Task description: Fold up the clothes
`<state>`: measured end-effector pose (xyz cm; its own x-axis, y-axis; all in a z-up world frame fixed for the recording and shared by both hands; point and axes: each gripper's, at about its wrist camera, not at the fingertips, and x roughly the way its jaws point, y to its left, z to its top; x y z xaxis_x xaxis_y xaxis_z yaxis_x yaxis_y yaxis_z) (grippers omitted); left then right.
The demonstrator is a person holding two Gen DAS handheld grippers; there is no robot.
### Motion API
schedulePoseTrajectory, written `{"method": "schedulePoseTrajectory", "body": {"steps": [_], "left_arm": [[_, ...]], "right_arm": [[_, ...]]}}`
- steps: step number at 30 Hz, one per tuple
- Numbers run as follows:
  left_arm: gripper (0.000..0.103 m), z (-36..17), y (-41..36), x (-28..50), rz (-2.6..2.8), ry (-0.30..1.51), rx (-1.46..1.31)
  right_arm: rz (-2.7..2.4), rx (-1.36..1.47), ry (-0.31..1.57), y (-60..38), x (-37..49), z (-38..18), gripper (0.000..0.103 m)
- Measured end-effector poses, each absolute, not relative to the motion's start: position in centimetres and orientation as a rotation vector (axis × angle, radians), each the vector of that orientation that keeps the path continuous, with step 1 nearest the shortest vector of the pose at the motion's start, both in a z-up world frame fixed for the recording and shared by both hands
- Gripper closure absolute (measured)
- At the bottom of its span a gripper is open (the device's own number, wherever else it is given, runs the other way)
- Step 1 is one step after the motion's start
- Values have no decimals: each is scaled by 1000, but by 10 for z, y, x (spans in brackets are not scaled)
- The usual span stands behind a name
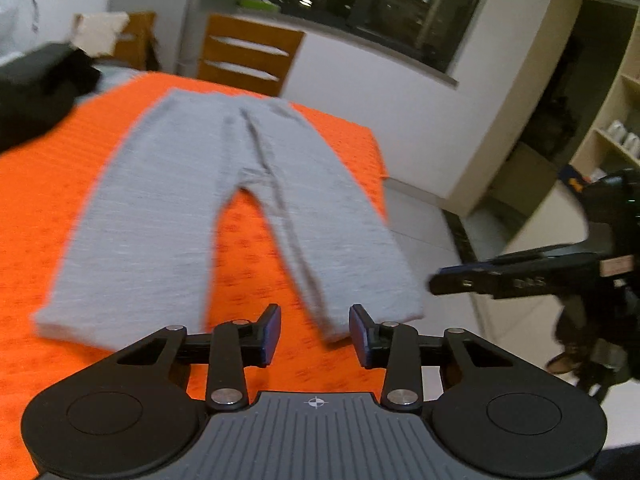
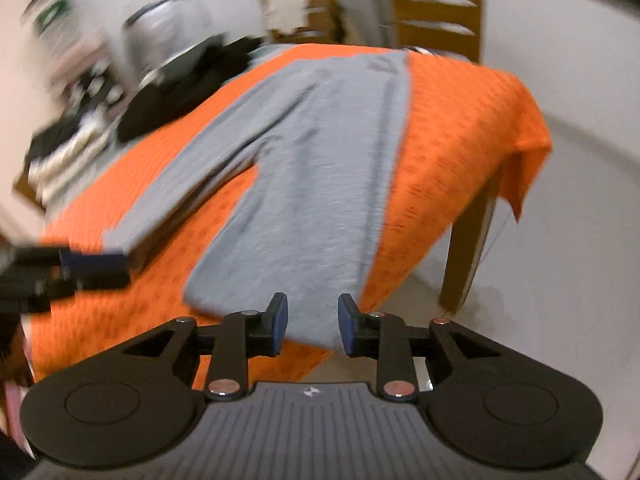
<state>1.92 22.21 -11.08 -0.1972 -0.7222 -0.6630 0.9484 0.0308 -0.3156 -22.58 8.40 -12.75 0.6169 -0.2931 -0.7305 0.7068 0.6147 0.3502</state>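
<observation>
Grey trousers (image 1: 224, 200) lie flat on an orange cloth (image 1: 48, 208) over a table, waistband far, both legs spread toward me. They also show in the right wrist view (image 2: 312, 168). My left gripper (image 1: 314, 334) is open and empty, just short of the right leg's hem. My right gripper (image 2: 313, 322) is open and empty above that same hem at the table's near edge. It appears in the left wrist view (image 1: 500, 276) at the right. The left gripper appears in the right wrist view (image 2: 80, 268) at the left.
Dark clothes (image 1: 36, 88) are piled at the table's far left. A wooden chair (image 1: 248, 52) stands behind the table, a shelf unit (image 1: 616, 128) at the right. The orange cloth hangs over the right corner (image 2: 524, 152) by a wooden table leg (image 2: 468, 256).
</observation>
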Motion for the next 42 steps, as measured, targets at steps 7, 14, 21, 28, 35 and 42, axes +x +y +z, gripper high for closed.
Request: {"method": "schedulePoseTrajectory", "body": {"steps": [7,14,21,28,35,42], "left_arm": [[64,-130,183,9,-1518,903,409],[97,-140,177,11,-1529,952,413],[97,-126,185,14,-1564,925,353],[97,-128,196,9,-1597,912,386],[95,-132,192,12,-1602,937,367],[93,-133,212,22,-1572,953,386]], "right_arm": [[-617,851,668,58,-226,-164,71],[-604,919,634,59,-228,-172,99],[-616,849,611,76,-235,-144,100],[-610,813,623,82,-237,-140,97],[-631,816,625,68,-228,-150,72],[-589,692,725,88,-219,-147,84]]}}
